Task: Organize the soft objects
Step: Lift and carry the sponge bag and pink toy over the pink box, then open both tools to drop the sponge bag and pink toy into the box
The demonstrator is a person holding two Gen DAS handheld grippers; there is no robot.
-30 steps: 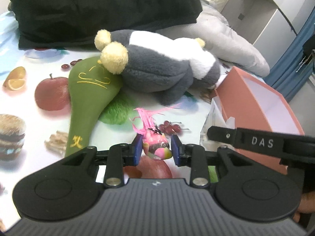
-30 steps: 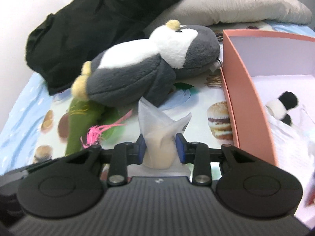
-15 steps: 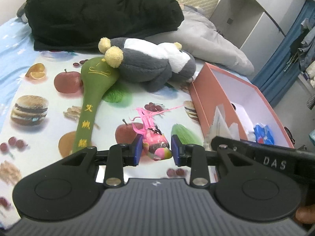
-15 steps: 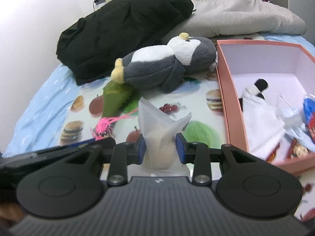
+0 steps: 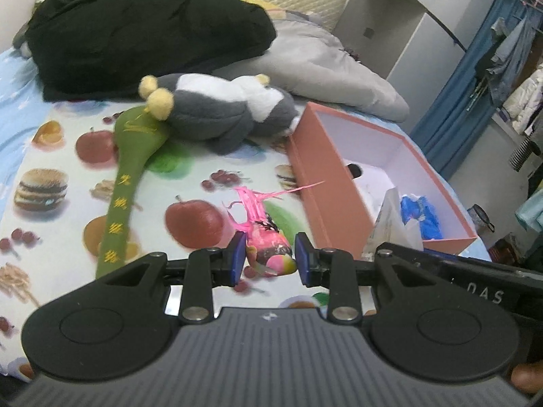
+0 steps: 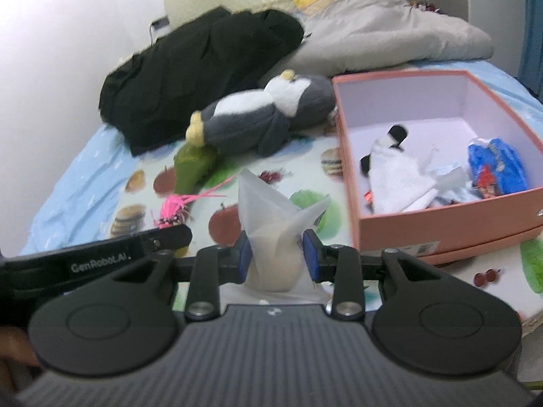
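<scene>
My left gripper (image 5: 269,260) is shut on a small pink feathered toy (image 5: 268,254) and holds it above the fruit-print sheet, left of the pink box (image 5: 325,200). The toy's feathers also show in the right wrist view (image 6: 174,207). My right gripper (image 6: 277,257) is shut on a translucent plastic bag (image 6: 271,237), held left of the box (image 6: 400,224). A grey and white plush penguin (image 5: 220,115) and a green plush paddle (image 5: 130,166) lie on the sheet behind.
The box holds a white cloth toy (image 6: 393,176) and a blue packet (image 6: 495,166). A black garment (image 5: 135,27) and a grey pillow (image 5: 325,68) lie at the back. White cabinets (image 5: 407,17) stand at the far right.
Both grippers have pulled back and risen with their loads still held. The plush penguin and the box look smaller, and more of the box's inside shows.
</scene>
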